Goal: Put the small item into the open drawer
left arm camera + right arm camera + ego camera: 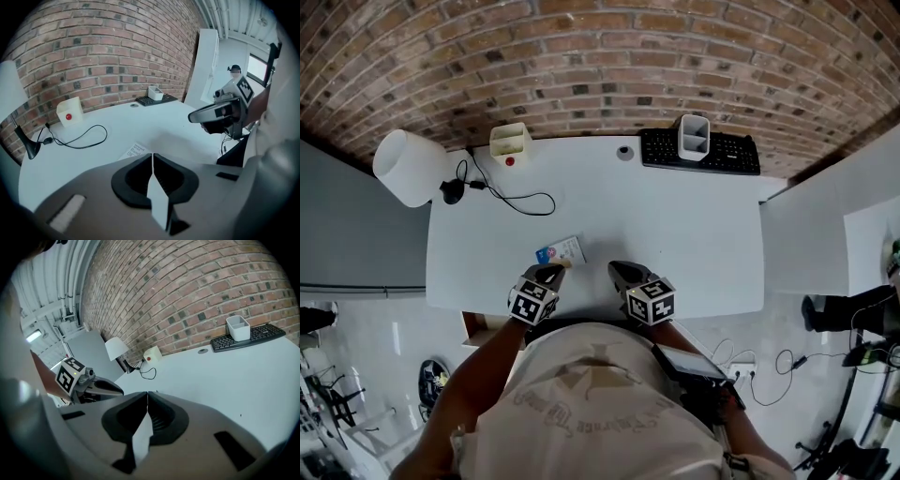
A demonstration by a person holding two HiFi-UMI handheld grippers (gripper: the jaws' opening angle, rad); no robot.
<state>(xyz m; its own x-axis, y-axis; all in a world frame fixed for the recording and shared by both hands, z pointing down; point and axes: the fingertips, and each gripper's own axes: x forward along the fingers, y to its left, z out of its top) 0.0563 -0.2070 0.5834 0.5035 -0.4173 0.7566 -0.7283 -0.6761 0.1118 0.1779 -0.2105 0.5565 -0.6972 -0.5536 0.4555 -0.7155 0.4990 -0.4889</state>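
Observation:
The small item, a flat white and blue packet (562, 251), lies near the front edge of the white desk (675, 234). In the left gripper view the packet (136, 151) shows just beyond the jaw tips. My left gripper (551, 273) is shut and empty, its tip right at the packet's near side; whether it touches I cannot tell. My right gripper (619, 272) is a little to the right, also shut and empty, over bare desk. A brown opening below the desk's front left corner (472, 326) may be the drawer; my arm hides most of it.
At the back stand a white lamp (408, 167), a cream box with a red button (510, 142), a looped black cable (514, 198), a black keyboard (727, 155) and a white holder (694, 137). A brick wall lies behind the desk. A white cabinet (811, 234) stands at the right.

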